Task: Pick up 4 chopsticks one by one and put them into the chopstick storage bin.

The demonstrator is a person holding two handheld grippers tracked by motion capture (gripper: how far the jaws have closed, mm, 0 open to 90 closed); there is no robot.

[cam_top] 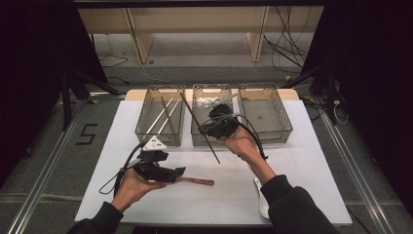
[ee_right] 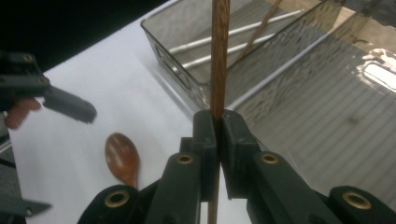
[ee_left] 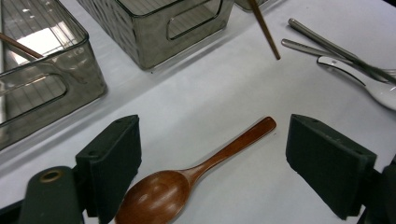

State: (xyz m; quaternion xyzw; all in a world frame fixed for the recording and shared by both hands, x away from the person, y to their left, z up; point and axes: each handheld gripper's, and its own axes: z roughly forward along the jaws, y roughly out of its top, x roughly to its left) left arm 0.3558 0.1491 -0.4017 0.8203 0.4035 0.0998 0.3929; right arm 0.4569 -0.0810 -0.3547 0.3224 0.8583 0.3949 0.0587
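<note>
Right now my right gripper has its fingers pinching a dark wooden chopstick. In the right gripper view the stick runs straight up between the two pads, which press on it from both sides. From the high view the chopstick slants across the front of the middle basket, its upper end over the gap between that basket and the left basket, its lower end hanging above the white table, clear of the surface. The hand holding that gripper sits just in front of the middle basket.

My left gripper is low over the near part of the table, fingers spread wide. In the left gripper view a wooden spoon lies flat on the table between them, bowl toward the left pad and handle pointing away toward the right one. Neither pad touches it.

The left basket holds two pale metal chopsticks lying side by side along its length, with another dark stick leaning among them. The right basket stands beside the middle one, all three in a row at the far edge of the table.

In the left gripper view, two metal handles and a white spoon lie on the table farther off to the right; the tip of the held chopstick hangs above the table near them.
</note>
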